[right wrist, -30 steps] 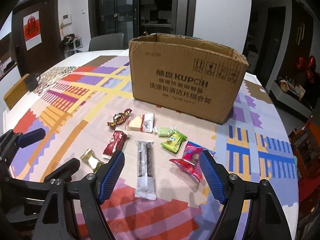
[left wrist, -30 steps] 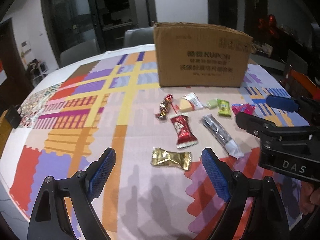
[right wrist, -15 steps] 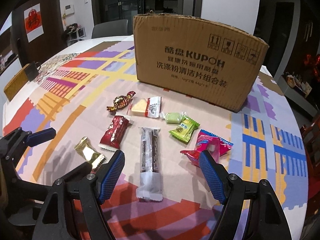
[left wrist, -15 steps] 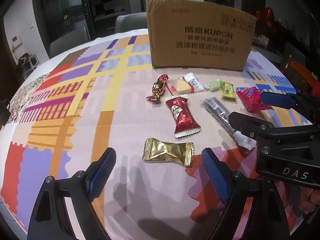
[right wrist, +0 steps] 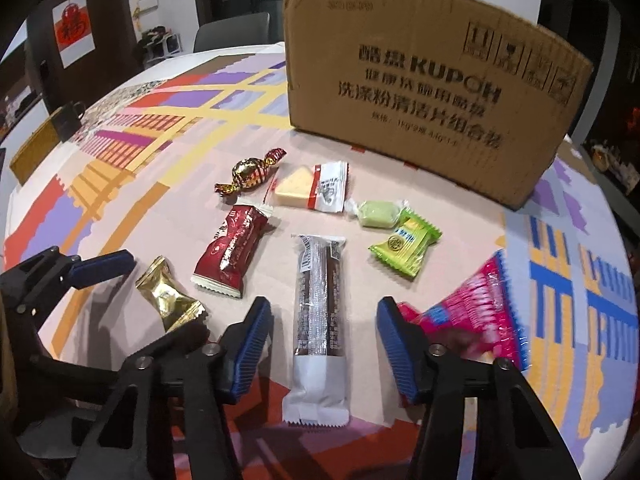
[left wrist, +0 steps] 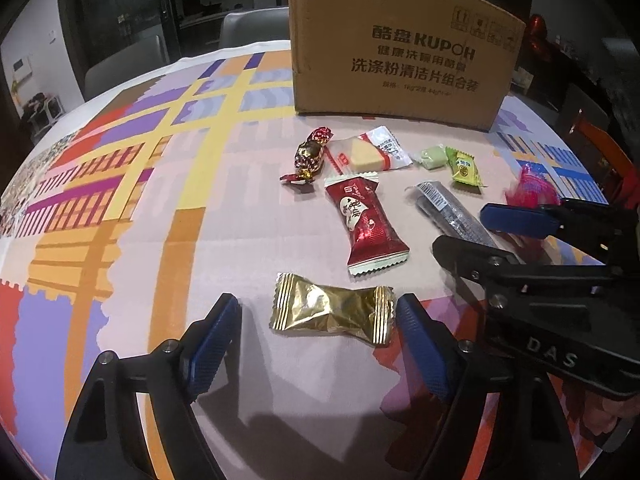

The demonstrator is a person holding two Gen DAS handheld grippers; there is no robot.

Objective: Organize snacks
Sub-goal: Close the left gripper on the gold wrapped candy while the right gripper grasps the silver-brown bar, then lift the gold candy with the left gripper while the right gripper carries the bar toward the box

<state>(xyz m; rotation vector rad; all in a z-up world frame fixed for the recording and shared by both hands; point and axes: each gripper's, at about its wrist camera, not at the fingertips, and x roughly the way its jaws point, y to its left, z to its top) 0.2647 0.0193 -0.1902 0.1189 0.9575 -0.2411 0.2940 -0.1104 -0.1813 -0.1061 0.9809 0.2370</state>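
While both grippers hang low over the snacks, nothing is gripped yet.
Left gripper (left wrist: pixel 318 322): fingers fairly wide and closing, the gold candy (left wrist: pixel 330 314) lying between them on the worktop (left wrist: pixel 132 248), pads not yet pressing it.
Right gripper (right wrist: pixel 324 348): fingers narrower and closing, the dark bar (right wrist: pixel 318 304) lying between them lengthwise, a gap showing on both sides.
Box (right wrist: pixel 424 88): stands at the far side of the worktop, well apart from both grippers; probably where the snacks go.
Other snacks: red pack (left wrist: pixel 366 226), cheese wedge (left wrist: pixel 368 154), twisted candy (left wrist: pixel 308 156), pale green candy (right wrist: pixel 376 212), green pack (right wrist: pixel 406 246) and pink pack (right wrist: pixel 476 304) lie loose between grippers and box.
Risk, gold candy: the right finger sits just beside a crimped end, so the fingers may catch only foil and let the candy slip.
Risk, bar: its slick wrapper may slide out, or the bar swing from an off-centre grip.
Risk, pink pack: it lies just beside the right gripper's outer finger and could be nudged.
Risk, grippers: they work close together and could knock each other.
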